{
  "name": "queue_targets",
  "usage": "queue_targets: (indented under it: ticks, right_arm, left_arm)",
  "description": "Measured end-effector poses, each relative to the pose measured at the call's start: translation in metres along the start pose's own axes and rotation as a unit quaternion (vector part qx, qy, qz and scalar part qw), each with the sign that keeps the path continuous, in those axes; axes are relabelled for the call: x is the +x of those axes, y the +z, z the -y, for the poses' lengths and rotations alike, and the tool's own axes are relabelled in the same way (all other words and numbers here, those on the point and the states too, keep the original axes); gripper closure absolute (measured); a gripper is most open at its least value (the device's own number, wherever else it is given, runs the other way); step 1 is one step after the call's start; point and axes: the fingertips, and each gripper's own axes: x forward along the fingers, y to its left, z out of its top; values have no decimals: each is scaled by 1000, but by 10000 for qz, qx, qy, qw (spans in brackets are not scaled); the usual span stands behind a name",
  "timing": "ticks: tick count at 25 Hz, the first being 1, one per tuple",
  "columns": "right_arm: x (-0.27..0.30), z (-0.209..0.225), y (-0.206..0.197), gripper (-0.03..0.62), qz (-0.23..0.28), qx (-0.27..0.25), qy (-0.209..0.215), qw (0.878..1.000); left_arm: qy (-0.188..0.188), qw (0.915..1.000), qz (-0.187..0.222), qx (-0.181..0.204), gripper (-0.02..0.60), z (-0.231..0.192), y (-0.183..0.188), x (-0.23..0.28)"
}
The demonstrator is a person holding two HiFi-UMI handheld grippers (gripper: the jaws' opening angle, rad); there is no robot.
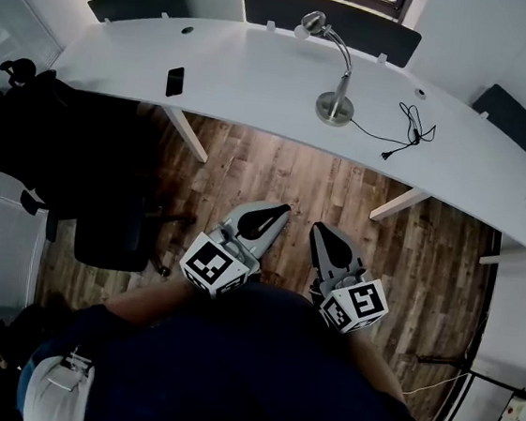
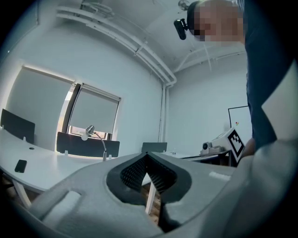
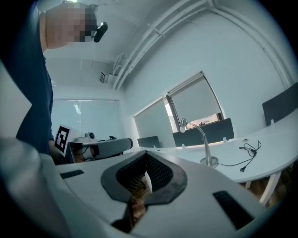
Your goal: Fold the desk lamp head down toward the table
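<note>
Left gripper [image 1: 277,209] and right gripper [image 1: 321,231] closed, empty, well apart from desk lamp [image 1: 334,106]; phone [image 2: 20,165] shows in left gripper view, cord [image 3: 249,151] in the right's.

A long curved white desk [image 1: 260,72] is standing on brown wood-plank flooring [image 1: 277,173]. Dark rectangular panels [image 1: 141,0] are lining its far edge. A black office chair [image 1: 53,148] is sitting off its left end. A blind-covered window [image 2: 95,111] is glowing behind it.

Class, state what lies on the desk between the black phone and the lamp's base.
Nothing: the head view shows bare white desk between phone and lamp base.
</note>
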Motion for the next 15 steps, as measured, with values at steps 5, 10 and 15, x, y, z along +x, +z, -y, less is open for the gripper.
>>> queue_targets:
  ticks: [5,10,15]
  right_arm:
    - [50,39,8,584,-45,-131,-222,9997]
    - [118,83,25,583,-65,-51,-539,9985]
    - [179,114,48,583,-34,-172,-768,9969]
  left_arm:
    - [-124,9997,115,175,575,-55,9,41]
    - [-478,9972,213,538,575,-115,25,87]
    - [-774,9956,267,449,575,-172,44,122]
